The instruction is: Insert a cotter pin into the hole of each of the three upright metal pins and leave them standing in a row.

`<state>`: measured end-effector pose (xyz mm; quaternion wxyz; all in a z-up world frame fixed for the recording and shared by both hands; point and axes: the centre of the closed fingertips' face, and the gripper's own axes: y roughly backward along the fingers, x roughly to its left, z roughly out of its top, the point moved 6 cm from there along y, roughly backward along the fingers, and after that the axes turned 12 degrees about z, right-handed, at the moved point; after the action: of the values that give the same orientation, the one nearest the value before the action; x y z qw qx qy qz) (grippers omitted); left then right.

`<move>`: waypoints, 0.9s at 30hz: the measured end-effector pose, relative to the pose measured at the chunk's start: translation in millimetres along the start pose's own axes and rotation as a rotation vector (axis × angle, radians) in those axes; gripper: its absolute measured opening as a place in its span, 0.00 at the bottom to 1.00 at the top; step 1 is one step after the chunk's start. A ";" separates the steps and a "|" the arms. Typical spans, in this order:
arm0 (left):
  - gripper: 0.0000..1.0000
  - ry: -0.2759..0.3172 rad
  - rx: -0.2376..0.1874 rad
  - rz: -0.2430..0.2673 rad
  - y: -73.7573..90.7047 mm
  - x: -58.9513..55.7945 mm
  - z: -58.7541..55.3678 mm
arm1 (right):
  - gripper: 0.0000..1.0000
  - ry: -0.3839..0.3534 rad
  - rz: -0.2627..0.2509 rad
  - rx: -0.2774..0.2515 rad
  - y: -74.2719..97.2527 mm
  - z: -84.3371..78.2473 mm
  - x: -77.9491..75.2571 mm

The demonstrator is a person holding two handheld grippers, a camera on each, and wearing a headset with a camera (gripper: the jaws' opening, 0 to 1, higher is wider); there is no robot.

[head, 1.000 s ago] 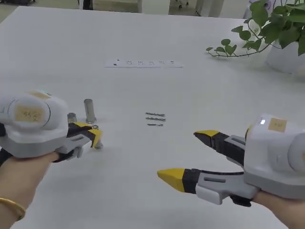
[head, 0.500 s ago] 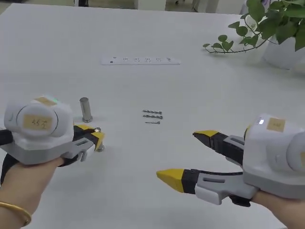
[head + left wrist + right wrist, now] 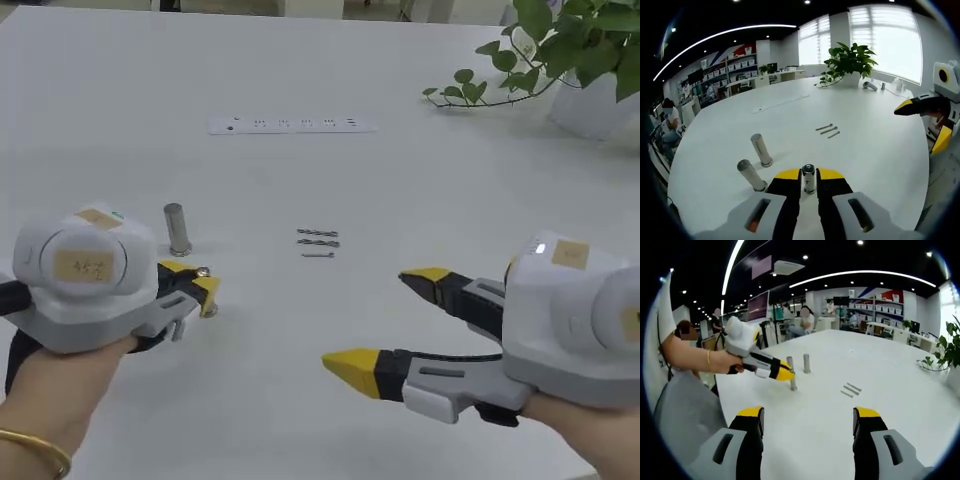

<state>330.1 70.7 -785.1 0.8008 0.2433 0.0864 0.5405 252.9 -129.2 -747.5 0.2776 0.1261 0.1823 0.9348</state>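
Cotter pins (image 3: 317, 243): three, flat on the workbench (image 3: 450, 180), parallel, close together, long axes running 9-to-3 in the head view. From my right claw (image 3: 385, 320) they lie at about 11 o'clock, apart from it, with bare bench between. In the right gripper view they sit at 1 o'clock beyond the jaws.

Right claw: jaws spread wide, empty, touching nothing.

Left claw (image 3: 203, 288): jaws narrow, clamped on one upright metal pin (image 3: 808, 179). A second metal pin (image 3: 761, 149) and a third metal pin (image 3: 751, 175) stand at 10 o'clock of it in the left gripper view.

Judgement: the right claw is the free one, so the fetch falls to it. I'd set the jaws across a cotter pin's long axis and close far in.
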 end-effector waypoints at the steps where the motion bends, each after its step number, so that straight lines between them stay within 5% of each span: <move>1: 0.11 -0.001 0.000 0.002 -0.3 0.0 0.0 | 0.74 -0.001 0.000 -0.001 -0.4 0.4 -0.2; 13: 0.25 0.034 -0.035 0.005 4.6 0.6 5.0 | 0.66 0.009 -0.003 0.019 -3.4 1.3 -7.5; 27: 0.46 0.033 -0.035 0.028 28.1 10.0 1.4 | 0.45 0.039 -0.056 0.054 -12.3 9.4 -45.1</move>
<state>311.6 87.7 -769.1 0.7958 0.2214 0.0866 0.5569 298.6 -142.5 -750.1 0.2965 0.1100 0.2163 0.9237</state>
